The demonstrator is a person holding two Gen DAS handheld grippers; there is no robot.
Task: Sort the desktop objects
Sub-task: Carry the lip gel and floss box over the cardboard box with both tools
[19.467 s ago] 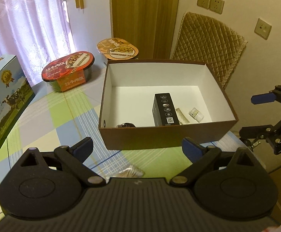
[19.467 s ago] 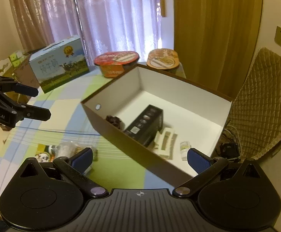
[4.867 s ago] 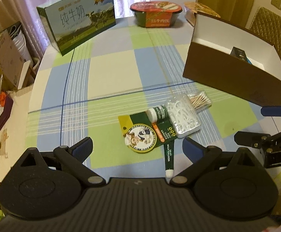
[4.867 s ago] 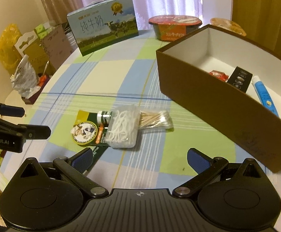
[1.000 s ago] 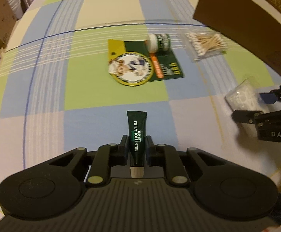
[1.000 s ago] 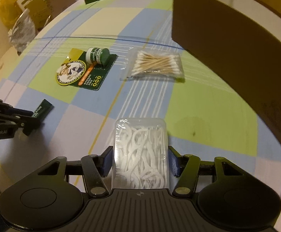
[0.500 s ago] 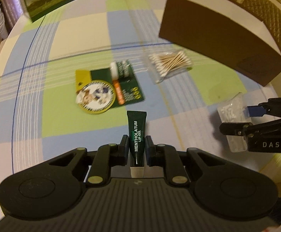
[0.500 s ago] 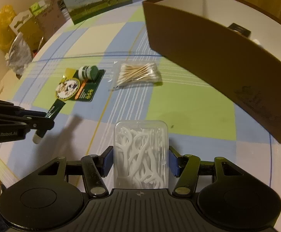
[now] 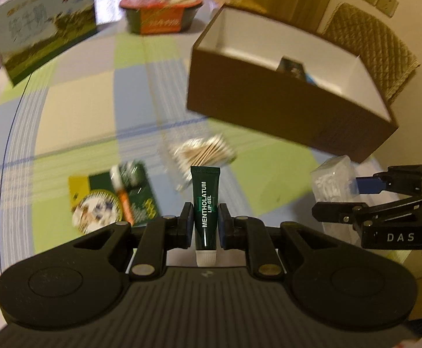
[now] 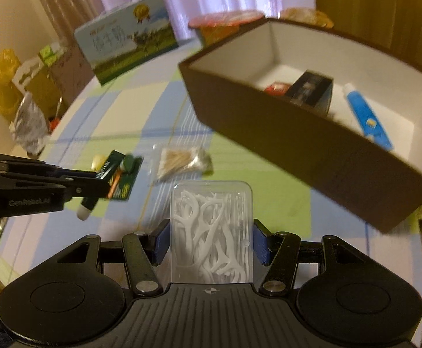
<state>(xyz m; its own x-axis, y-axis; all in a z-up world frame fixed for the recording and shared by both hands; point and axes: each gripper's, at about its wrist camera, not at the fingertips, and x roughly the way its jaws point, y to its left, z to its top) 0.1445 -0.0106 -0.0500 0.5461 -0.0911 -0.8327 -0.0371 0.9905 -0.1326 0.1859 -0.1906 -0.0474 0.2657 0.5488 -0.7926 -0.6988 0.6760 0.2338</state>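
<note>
Two views split the scene for me. From my right wrist I see into the brown box (image 10: 298,133): a blue tube (image 10: 367,119), a black carton (image 10: 312,87) and something red; my left wrist shows only the carton's top. My left gripper (image 9: 205,226) has its fingers pinched on the lip gel tube (image 9: 204,208), and my right gripper (image 10: 211,240) clamps the floss pick case (image 10: 211,226). Both are off the desk (image 9: 74,107). A second ago the box sat farther off; cotton swabs (image 9: 202,153) and the green card (image 9: 112,194) lie where they were.
</note>
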